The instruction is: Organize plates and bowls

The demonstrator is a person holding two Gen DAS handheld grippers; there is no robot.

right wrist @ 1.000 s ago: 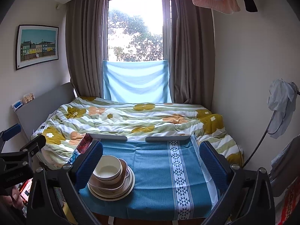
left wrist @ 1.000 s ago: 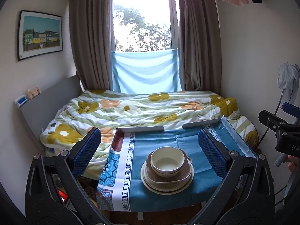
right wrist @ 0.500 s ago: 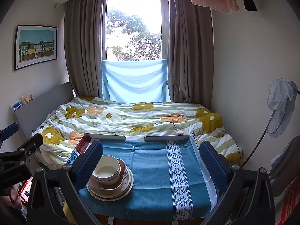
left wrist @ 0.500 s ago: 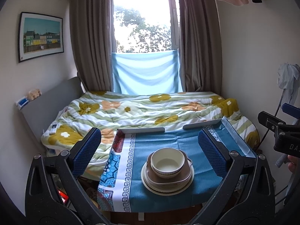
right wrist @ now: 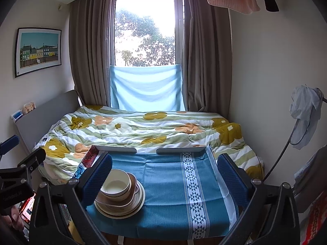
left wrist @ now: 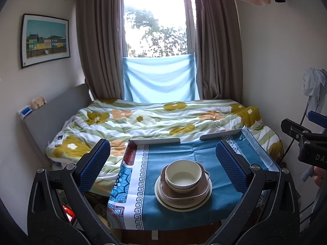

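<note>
A cream bowl point(left wrist: 181, 175) sits in a brown handled dish point(left wrist: 197, 195) on stacked cream plates point(left wrist: 163, 199), all on a small table with a blue cloth point(left wrist: 175, 153). The stack also shows in the right wrist view, with the bowl point(right wrist: 116, 184) on the plates point(right wrist: 130, 209) at the table's left. My left gripper point(left wrist: 163, 167) is open and empty, held above and before the stack. My right gripper point(right wrist: 164, 181) is open and empty, over the blue cloth point(right wrist: 163, 175) to the right of the stack. Its left finger point(right wrist: 96, 179) hides part of the stack.
A bed with a flowered quilt point(left wrist: 155, 120) lies behind the table, below a curtained window point(left wrist: 157, 24). The right gripper's body point(left wrist: 306, 140) shows at the right edge of the left wrist view. Walls close in on both sides.
Both cameras have shifted slightly; the stack sits a little lower and nearer in both views. The grippers stay open and the dishes have not moved.
</note>
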